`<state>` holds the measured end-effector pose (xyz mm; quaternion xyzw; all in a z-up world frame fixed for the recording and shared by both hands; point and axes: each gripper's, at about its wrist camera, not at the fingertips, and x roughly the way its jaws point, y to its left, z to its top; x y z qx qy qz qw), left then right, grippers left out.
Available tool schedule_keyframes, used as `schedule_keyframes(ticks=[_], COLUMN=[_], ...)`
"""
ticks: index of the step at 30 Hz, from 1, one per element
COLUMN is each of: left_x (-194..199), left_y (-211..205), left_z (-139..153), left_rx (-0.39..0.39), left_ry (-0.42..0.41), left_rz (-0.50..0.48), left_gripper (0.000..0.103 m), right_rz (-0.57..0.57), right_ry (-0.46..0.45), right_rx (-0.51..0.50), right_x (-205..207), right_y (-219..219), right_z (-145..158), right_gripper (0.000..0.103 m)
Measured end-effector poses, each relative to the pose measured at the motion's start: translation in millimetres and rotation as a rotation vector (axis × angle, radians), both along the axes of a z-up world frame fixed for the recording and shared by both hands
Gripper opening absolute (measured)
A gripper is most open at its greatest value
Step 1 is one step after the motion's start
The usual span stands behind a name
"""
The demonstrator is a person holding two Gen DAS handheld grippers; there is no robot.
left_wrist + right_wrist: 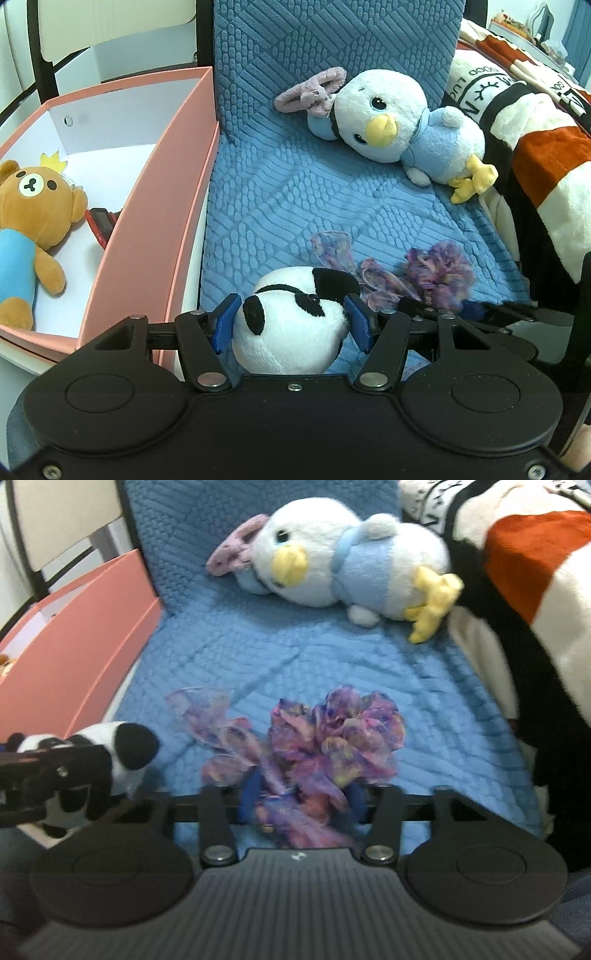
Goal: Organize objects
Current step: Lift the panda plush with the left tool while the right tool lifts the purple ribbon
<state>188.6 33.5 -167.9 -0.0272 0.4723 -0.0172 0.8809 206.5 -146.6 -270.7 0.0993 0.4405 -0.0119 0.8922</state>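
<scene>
We see a black-and-white panda plush (291,325) between the blue pads (225,325) of the black left hand-held gripper (291,326), and a purple-pink mottled scrunchie (332,738) at the right one. Ahead lie a white and pale-blue bird plush (402,129) with yellow beak on a blue quilted cover (295,192). Left stands a pink box (155,206) holding a brown bear (33,221).

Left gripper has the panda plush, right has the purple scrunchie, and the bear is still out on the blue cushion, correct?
Not quite: the left wrist view shows the bear already lying inside the pink box. The left gripper does hold the panda plush, and the right gripper the purple scrunchie.
</scene>
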Motion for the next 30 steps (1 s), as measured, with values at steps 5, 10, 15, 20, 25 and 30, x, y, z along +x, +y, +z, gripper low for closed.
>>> schedule_keyframes(ticks=[5,10,15,20,25,30], left_x=[-1,-3,-3,-2,1,1], left_y=[-2,-1,-3,-4,-3,0], left_z=[2,11,24,42,64,85], left_rx=[-0.006,-0.021,-0.018,-0.021,-0.02,-0.025], left_ry=[0.011,0.014,0.017,0.011,0.004,0.003], left_rz=[0.001,-0.003,-0.016,-0.041,-0.054,-0.063], left_gripper=[0.058,0.058,0.058,0.058,0.058,0.058], right_rz=[0.019,-0.026,-0.079,-0.083,-0.082,-0.074], right_ry=[0.007,0.01,0.004,0.003,0.002,-0.01], right_rx=[0.016,0.098,0.16,0.192,0.195,0.206], right_x=[-2,-11,-19,-28,-33,-38], right_y=[5,-7,-19,-21,-24,-31], right_z=[2,11,25,40,63,92], right_gripper=[0.018,0.018,0.018,0.018,0.018,0.018])
